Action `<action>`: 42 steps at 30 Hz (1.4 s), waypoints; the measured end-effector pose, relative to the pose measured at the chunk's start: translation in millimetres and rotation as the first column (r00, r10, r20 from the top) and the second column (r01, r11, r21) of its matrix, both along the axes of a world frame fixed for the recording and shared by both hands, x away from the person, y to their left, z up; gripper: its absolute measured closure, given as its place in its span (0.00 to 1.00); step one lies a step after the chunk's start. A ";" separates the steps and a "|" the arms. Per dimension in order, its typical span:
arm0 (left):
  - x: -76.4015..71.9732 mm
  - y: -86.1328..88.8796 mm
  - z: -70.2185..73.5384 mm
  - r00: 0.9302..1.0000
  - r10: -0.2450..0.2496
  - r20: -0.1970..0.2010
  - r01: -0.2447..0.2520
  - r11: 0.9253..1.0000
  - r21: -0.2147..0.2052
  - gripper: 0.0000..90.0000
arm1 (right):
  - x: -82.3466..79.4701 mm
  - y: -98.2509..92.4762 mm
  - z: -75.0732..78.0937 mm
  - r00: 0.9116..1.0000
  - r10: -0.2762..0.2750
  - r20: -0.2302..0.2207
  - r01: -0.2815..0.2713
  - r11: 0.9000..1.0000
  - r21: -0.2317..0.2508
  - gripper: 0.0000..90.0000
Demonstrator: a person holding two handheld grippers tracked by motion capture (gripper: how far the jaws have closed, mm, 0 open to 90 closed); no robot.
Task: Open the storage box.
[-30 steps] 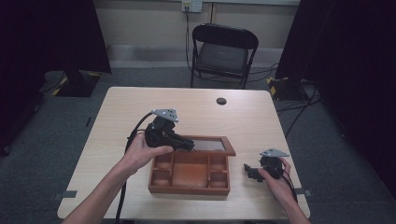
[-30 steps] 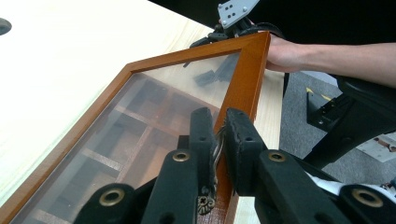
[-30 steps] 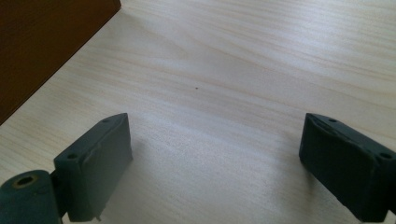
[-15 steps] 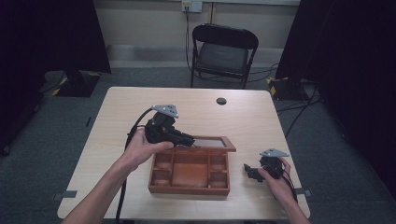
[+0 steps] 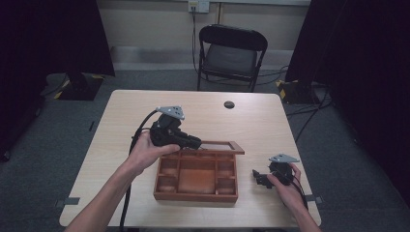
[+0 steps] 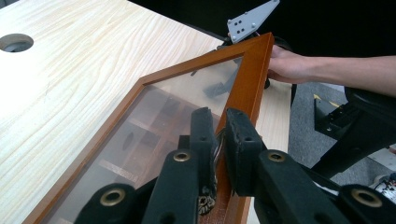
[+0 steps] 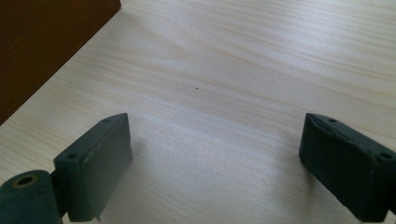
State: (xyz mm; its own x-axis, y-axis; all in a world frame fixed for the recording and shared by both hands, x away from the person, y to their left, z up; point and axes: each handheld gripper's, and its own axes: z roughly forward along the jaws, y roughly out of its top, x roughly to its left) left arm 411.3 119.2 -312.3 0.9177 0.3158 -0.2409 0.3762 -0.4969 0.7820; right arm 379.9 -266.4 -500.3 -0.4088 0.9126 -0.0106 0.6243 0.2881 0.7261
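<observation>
Here the pale wooden table [image 5: 121,159] serves as the work surface, and on its near half sits the wooden box [image 5: 196,189], its compartments facing up because the lid is being swung on its far edge. That glass-paned lid [image 5: 220,146] stands partly raised, tilted over the back of the box, held there by the left gripper [image 5: 192,142], whose jaws are pinched tight on the lid's wooden frame [image 6: 243,79]; the grip on the thin frame edge looks chosen to lever the lid without touching the pane. The right gripper [image 5: 258,178] rests low on the table just right of the box, jaws spread wide with nothing between them, probably waiting clear of the lid's swing.
</observation>
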 end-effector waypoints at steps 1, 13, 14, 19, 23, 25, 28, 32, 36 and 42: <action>0.8 0.0 0.6 1.000 0.000 0.000 0.000 1.000 -0.002 0.91 | 0.0 0.0 0.0 1.000 0.000 0.000 0.000 1.000 0.000 0.10; 4.0 0.5 4.0 1.000 0.011 0.011 -0.011 1.000 -0.002 0.91 | -0.1 0.1 0.0 1.000 0.000 -0.001 0.000 1.000 0.001 0.10; 4.3 0.1 4.0 1.000 0.013 0.011 -0.013 1.000 -0.008 0.91 | 0.0 0.0 0.0 1.000 0.000 0.000 0.000 1.000 0.000 0.10; 6.3 0.9 4.8 1.000 0.013 0.007 -0.013 1.000 -0.010 0.91 | 0.0 0.0 0.0 1.000 0.000 0.001 0.000 1.000 0.000 0.10; 7.6 0.7 5.6 1.000 0.015 0.003 -0.015 1.000 -0.015 0.91 | 0.0 0.3 0.0 1.000 0.000 0.000 0.000 1.000 0.000 0.10; 8.5 0.9 6.4 1.000 0.018 0.002 -0.018 1.000 -0.010 0.91 | 0.0 0.2 0.0 1.000 0.000 0.000 0.000 1.000 0.000 0.10; 9.9 1.2 7.0 1.000 0.018 0.004 -0.018 1.000 -0.016 0.91 | 0.0 0.2 0.0 1.000 0.000 0.000 0.000 1.000 0.000 0.10; 12.2 2.3 6.9 1.000 0.021 0.001 -0.021 0.999 -0.032 0.92 | 0.1 0.2 -0.1 1.000 0.000 0.001 0.000 1.000 -0.001 0.10; 13.8 3.2 6.7 1.000 0.022 -0.004 -0.022 0.999 -0.043 0.92 | 0.2 0.2 0.0 1.000 0.001 0.000 -0.001 1.000 -0.001 0.10; 14.9 3.6 7.0 1.000 0.021 -0.004 -0.021 0.999 -0.044 0.92 | 0.4 0.4 0.0 1.000 0.000 -0.001 0.000 1.000 0.000 0.09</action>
State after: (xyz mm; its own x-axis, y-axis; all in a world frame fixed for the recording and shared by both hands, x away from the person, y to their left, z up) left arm 426.2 122.8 -305.3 0.9101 0.3238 -0.2585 0.3891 -0.4540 0.8015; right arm 380.3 -266.0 -500.3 -0.4089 0.9125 -0.0099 0.6249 0.2879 0.7257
